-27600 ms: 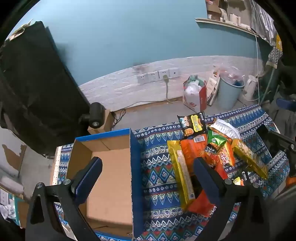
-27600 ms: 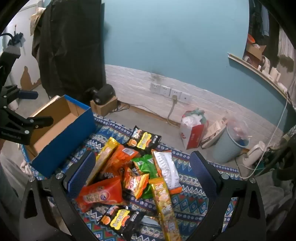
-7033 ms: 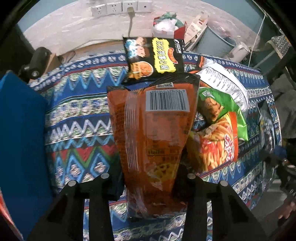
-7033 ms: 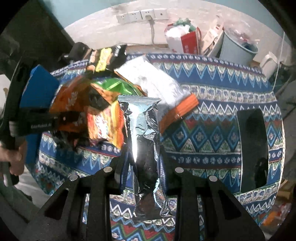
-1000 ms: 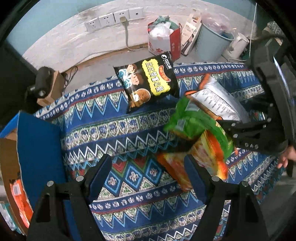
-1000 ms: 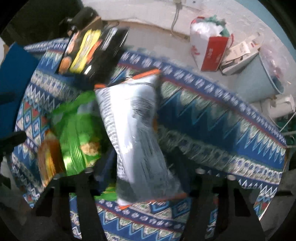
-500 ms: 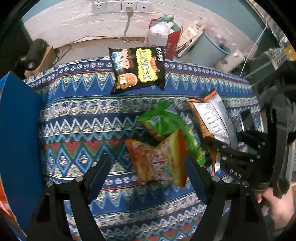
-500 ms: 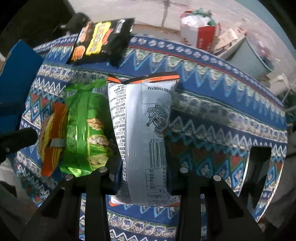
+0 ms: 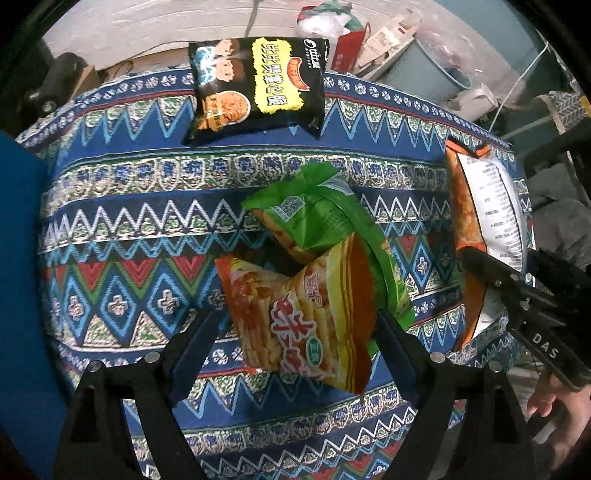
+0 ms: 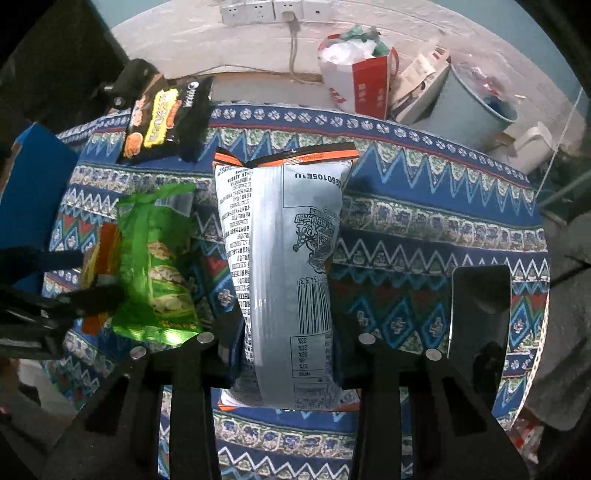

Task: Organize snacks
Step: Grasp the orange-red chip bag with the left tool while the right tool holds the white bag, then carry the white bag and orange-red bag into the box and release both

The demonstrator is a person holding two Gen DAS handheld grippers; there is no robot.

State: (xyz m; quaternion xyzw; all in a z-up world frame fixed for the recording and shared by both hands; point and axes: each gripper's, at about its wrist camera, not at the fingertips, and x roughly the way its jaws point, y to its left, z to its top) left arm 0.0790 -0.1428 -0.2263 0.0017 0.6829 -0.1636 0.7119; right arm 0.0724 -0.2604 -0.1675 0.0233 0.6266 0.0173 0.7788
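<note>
My left gripper [image 9: 295, 332] is open, its fingers either side of a red-yellow snack bag [image 9: 303, 314] that leans on a green bag [image 9: 321, 221] on the patterned cloth. My right gripper [image 10: 288, 339] is shut on a silver snack bag with orange ends [image 10: 284, 266], back side up; this bag also shows in the left wrist view [image 9: 491, 221]. A black-yellow snack bag [image 9: 255, 88] lies at the cloth's far edge. The green bag [image 10: 155, 266] lies left of the silver one, with the left gripper [image 10: 55, 295] over it.
The blue box's wall [image 9: 18, 277] stands at the left. A dark phone-like slab [image 10: 480, 317] lies on the cloth at the right. Behind the table are a red-white bag [image 10: 362, 81], a blue bin [image 10: 476, 110] and wall sockets [image 10: 273, 11].
My left gripper has come lower and closer to the red-yellow bag, which now sits between its fingers. My right gripper holds the silver bag much as before.
</note>
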